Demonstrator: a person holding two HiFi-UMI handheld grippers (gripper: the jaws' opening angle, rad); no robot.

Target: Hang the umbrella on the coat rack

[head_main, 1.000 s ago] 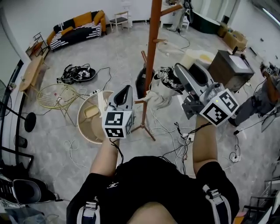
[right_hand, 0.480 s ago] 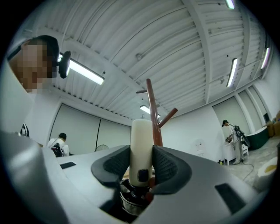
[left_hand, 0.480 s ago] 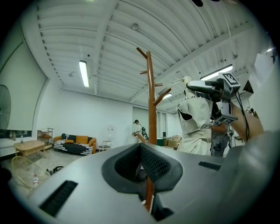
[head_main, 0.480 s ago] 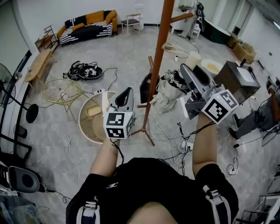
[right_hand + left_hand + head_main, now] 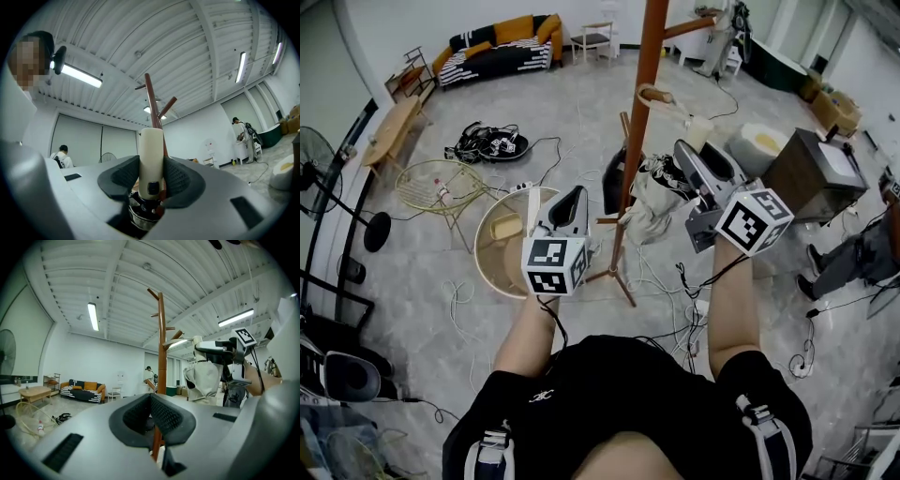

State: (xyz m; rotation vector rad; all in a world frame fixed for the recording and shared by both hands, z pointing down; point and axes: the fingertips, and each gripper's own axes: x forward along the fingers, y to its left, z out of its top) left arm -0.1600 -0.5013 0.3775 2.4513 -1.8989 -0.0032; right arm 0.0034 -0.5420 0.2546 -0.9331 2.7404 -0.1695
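Lowering R claw (image 5: pixel 151 179) w/ umbrella (image 5: pixel 151 149)

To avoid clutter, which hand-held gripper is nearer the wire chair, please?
Left. The left hand-held gripper is on the chair's side of the coat rack; the right hand-held gripper, holding the umbrella, is beyond it.

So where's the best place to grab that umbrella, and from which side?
By its cream handle, from the side, squeezing across it: it is a straight, rigid cylinder standing upright, as the right gripper grips it. The canopy is loose, bunched fabric, probably a poor hold.
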